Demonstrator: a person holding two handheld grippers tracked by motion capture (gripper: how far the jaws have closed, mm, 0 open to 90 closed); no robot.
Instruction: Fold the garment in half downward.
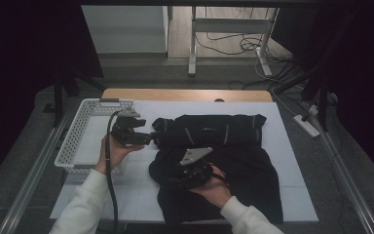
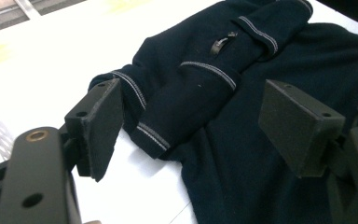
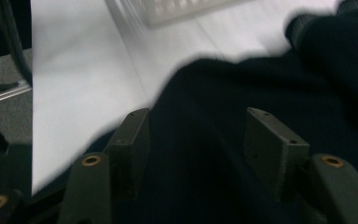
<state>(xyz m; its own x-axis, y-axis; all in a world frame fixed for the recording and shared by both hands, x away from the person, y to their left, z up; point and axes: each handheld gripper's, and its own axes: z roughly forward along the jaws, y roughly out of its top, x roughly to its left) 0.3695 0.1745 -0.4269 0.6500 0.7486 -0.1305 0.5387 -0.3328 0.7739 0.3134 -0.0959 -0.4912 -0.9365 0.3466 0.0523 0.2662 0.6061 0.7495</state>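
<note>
A dark navy sweater (image 1: 233, 151) with grey-striped cuffs lies partly folded on the white table top (image 1: 297, 200), its sleeves laid across the upper part. My left gripper (image 1: 149, 138) is held just left of the folded sleeves, open, and nothing is between its pads. In the left gripper view the left gripper (image 2: 191, 112) frames a striped cuff (image 2: 154, 135) that lies farther off. My right gripper (image 1: 171, 179) hovers over the sweater's lower left part. In the blurred right gripper view the right gripper (image 3: 193, 137) is open, with dark sweater cloth (image 3: 270, 84) beneath it and not pinched.
A white plastic basket (image 1: 80, 129) stands at the table's left edge, close behind my left hand, and the basket (image 3: 177, 9) also appears in the right gripper view. A wooden strip (image 1: 185, 94) runs along the far edge. Floor cables and a desk frame lie beyond.
</note>
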